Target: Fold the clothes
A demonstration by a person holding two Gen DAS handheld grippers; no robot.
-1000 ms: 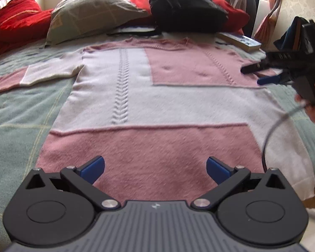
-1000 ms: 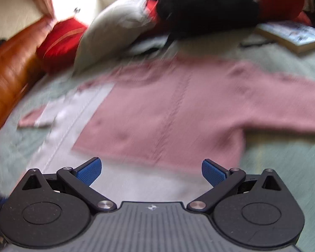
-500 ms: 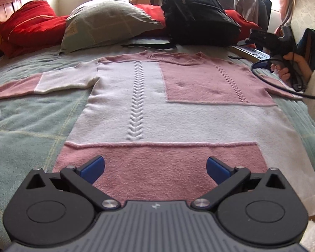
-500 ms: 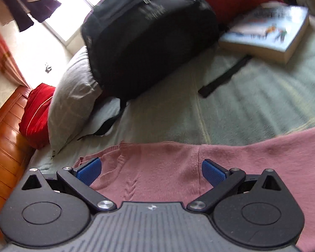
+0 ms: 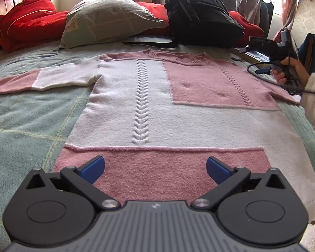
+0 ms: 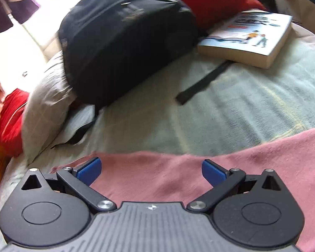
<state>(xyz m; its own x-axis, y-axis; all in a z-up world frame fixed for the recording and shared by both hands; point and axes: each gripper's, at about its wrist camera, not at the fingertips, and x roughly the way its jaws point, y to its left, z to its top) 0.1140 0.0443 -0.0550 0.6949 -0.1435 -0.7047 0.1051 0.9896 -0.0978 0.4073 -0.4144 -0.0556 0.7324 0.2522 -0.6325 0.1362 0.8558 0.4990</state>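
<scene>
lying flat and spread face up on the bed, the pink-and-white sweater has its collar toward the black backpack and its hem on the side away from it, with one sleeve stretched out to the side, away from the backpack, and no fold showing in any part of it. what has changed within the last second is mostly the right tool: a second ago its camera looked across the whole chest of the sweater, and now it sits low over the pink shoulder and sleeve on the backpack's side, with the backpack and a paperback book filling the view beyond; in the left wrist view the person's hand holds it just beside that shoulder. its blue fingers are spread wide with nothing between them. the left tool has shifted little, hovering over the pink band at the hem, at the sweater's end farthest from the backpack, its fingers likewise parted and empty. judged from this, the right tool has come into place to take the shoulder or sleeve edge, perhaps for a lengthwise fold, though a sweater laid out flat like this would also fit one spread out after handling.
</scene>
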